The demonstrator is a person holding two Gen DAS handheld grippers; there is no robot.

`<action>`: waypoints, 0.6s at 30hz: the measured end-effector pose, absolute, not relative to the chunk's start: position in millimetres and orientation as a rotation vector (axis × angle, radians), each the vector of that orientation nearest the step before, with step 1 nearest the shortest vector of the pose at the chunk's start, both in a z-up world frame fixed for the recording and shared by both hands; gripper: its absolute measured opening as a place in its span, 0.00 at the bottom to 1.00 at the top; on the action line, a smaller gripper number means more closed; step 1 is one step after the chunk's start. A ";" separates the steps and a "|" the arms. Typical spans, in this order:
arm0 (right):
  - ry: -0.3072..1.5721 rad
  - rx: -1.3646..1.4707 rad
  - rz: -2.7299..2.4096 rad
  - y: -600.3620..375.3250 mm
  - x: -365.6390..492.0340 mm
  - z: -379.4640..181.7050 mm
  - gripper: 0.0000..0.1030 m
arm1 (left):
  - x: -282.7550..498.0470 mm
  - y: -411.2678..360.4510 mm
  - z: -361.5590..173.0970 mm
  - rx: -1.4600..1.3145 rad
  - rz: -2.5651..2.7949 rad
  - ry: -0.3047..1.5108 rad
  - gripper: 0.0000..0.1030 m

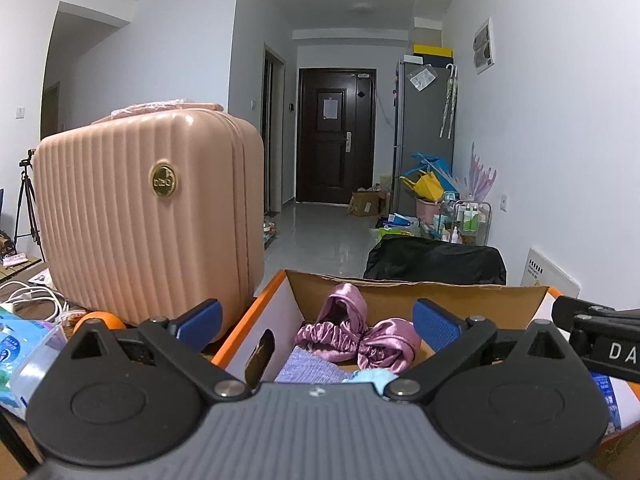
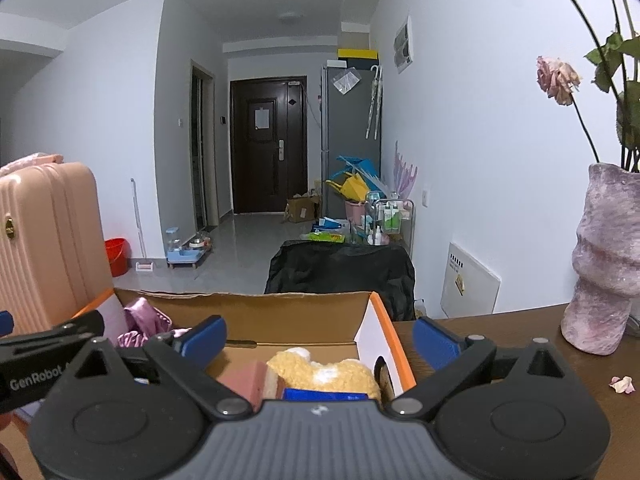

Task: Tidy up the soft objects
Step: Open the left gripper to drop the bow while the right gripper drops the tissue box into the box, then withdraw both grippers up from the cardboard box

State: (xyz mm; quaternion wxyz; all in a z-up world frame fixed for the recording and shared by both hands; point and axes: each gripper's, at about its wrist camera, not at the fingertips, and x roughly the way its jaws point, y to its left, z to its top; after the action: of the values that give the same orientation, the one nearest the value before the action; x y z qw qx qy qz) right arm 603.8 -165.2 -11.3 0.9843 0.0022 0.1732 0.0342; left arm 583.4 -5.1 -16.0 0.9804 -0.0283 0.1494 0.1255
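Observation:
An orange-edged cardboard box (image 1: 416,296) (image 2: 256,300) stands on the wooden table. Inside it lie a purple satin bonnet (image 1: 352,332) (image 2: 140,320), a lilac knitted cloth (image 1: 308,368) and a light blue cloth (image 1: 374,378). In the right wrist view a fluffy yellow item (image 2: 320,372), a pink piece (image 2: 244,382) and a blue pack (image 2: 324,396) lie in the box too. My left gripper (image 1: 316,324) stands open over the box's left part, with nothing between its blue pads. My right gripper (image 2: 320,338) is open astride the box's right wall, holding nothing.
A pink ribbed suitcase (image 1: 148,216) stands upright just left of the box. Packets (image 1: 24,352), an orange fruit (image 1: 96,320) and white cables (image 1: 32,296) lie at the left. A pink vase (image 2: 604,260) with dried roses stands on the table at the right. A black chair back (image 2: 340,276) is behind the box.

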 end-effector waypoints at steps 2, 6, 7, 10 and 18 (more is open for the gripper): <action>0.342 -0.003 0.072 -166.0 596.6 -10.7 0.97 | 577.4 -4.8 -15.0 -0.056 0.253 0.296 1.00; 0.330 -0.029 0.076 -166.2 580.5 -11.4 0.97 | 565.6 -4.6 -13.6 -0.059 0.248 0.291 1.00; 0.326 -0.034 0.078 -166.2 576.5 -11.9 0.97 | 561.3 -3.5 -13.7 -0.061 0.247 0.291 1.00; 0.314 -0.045 0.079 -167.7 564.2 -11.6 0.97 | 550.7 -2.5 -13.9 -0.058 0.244 0.296 1.00; 0.298 -0.073 0.082 -176.7 531.7 -14.9 0.97 | 523.8 -1.0 -15.7 -0.061 0.234 0.310 1.00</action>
State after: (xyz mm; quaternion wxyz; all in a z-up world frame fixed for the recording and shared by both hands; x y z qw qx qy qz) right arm 531.7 -176.7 -14.9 0.9874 -0.0362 0.1483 0.0406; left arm 523.8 -1.0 -15.7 0.9808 -0.0302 0.1538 0.1164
